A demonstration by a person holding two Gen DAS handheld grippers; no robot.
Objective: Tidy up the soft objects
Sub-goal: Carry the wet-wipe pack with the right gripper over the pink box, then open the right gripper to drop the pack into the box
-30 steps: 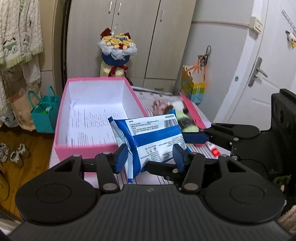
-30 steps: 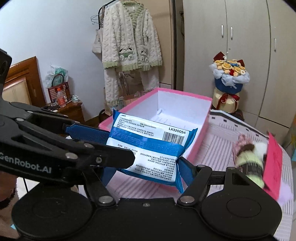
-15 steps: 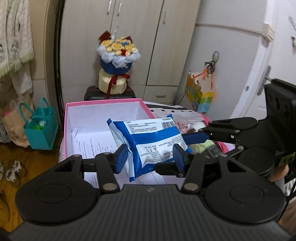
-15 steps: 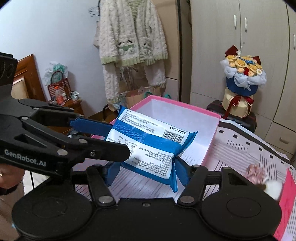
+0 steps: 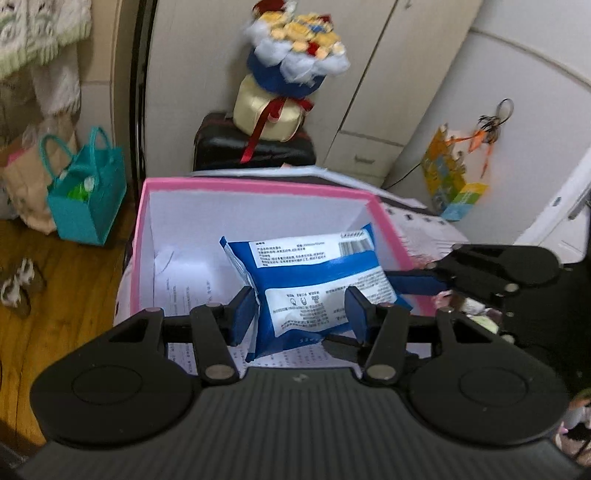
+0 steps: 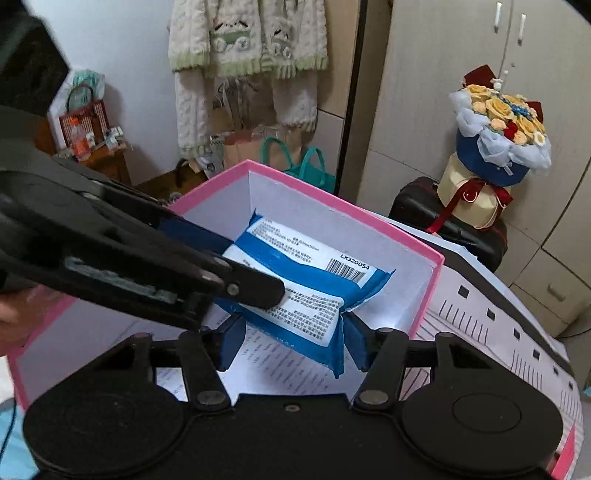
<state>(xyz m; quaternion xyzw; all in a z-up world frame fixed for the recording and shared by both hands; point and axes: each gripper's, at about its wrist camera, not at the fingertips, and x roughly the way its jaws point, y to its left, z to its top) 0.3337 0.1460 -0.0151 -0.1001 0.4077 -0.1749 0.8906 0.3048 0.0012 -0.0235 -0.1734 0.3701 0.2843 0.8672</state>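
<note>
Both grippers, left (image 5: pixel 299 314) and right (image 6: pixel 291 341), are squeezing the blue pack (image 5: pixel 314 280) mid-frame over the pink box (image 5: pixel 258 184); the right jaws have just been closing.

1. Flower bouquet (image 5: pixel 295 33) in blue wrap, standing on a cream ribboned box (image 5: pixel 267 118), atop a black suitcase (image 5: pixel 255 149).
2. Teal handled bag (image 5: pixel 86 194) on the wooden floor (image 5: pixel 55 295).
3. Cream knitted cardigan (image 6: pixel 247 37) hanging against the wall.
4. Colourful gift bag (image 5: pixel 452 181) hanging near the white door (image 5: pixel 565 206).
5. Beige wardrobe (image 6: pixel 480 92) behind.

Packet (image 5: pixel 310 284) now over pink box (image 5: pixel 255 184)
</note>
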